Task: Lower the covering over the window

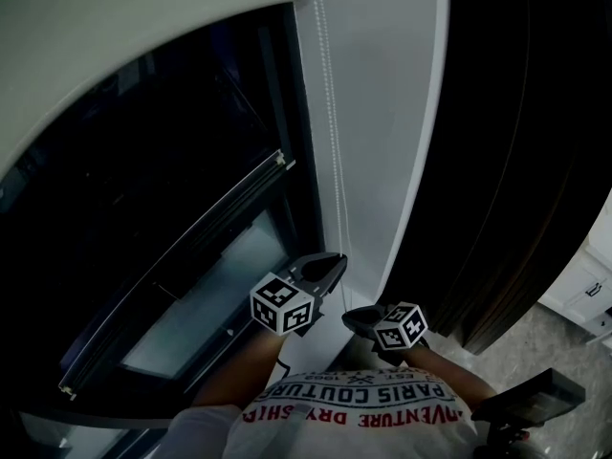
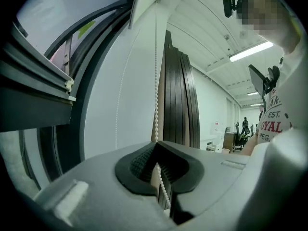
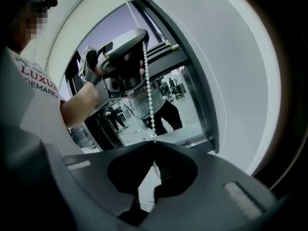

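A pale roller blind (image 1: 124, 36) hangs rolled partway down over the top of the dark window (image 1: 143, 218). Its white bead chain (image 1: 330, 142) runs down the white wall beside the frame. My left gripper (image 1: 338, 259) is shut on the chain, which passes up out of its closed jaws (image 2: 155, 95). My right gripper (image 1: 350, 316) sits just below and to the right, also shut on the chain (image 3: 149, 90). In the right gripper view the left gripper (image 3: 142, 37) is above, with the chain stretched between the two.
Dark vertical slatted panels (image 1: 516, 161) stand right of the white wall (image 1: 382, 113). The window's tilted sash (image 1: 191, 247) and sill lie left of the grippers. A white cabinet (image 1: 585, 295) and a dark device (image 1: 531, 400) are at lower right.
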Demonstrator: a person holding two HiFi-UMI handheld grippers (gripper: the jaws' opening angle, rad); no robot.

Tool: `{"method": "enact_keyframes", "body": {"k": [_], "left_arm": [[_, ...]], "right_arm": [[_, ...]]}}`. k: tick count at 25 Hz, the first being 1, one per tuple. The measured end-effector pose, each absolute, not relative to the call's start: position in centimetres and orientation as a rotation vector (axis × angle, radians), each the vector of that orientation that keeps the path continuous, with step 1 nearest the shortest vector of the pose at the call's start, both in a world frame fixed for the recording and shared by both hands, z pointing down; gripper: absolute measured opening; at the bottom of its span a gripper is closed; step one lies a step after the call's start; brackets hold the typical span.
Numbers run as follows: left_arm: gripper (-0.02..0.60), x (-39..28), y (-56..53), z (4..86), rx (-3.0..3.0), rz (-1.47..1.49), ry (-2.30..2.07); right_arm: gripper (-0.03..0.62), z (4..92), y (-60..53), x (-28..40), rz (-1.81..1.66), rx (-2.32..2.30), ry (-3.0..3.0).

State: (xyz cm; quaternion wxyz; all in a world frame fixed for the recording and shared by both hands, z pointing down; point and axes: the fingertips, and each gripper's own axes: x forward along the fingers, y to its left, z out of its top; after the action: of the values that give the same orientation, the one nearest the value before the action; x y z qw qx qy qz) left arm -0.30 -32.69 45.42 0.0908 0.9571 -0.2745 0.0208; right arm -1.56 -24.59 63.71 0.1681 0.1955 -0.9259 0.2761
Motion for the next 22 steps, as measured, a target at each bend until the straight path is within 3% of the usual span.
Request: {"method": "enact_keyframes", "body": {"k": [3,6,10,15,22], "left_arm": [[0.006,-0.5,-32.7,45.5,2.848,0.067,-0.822],[0.006,-0.3,-32.4,45.3,2.853,0.055,-0.821],[0.006,-0.2,-32.0,45.1,2.863,0.043,-0.82],[0.006,-0.2,-31.6,45.1,2.848,0.02,-0.81],[0.006,0.3,-30.8,45.1,2.869,0.039,-0.807]], "right_arm": [[0.015,63.6,-24.8,-1.5,0.726,0.564,-2.63],[0.091,61.5,-25.5,-0.7,0.627,0.583,-2.67],[0.133,55.8,-27.5,1.2,0.515,0.619,-2.759],[0.138,46.2,-29.8,3.0,0.349,0.674,-2.888],[0.146,33.6,-31.0,0.0,0.184,0.588,-3.097]]}}
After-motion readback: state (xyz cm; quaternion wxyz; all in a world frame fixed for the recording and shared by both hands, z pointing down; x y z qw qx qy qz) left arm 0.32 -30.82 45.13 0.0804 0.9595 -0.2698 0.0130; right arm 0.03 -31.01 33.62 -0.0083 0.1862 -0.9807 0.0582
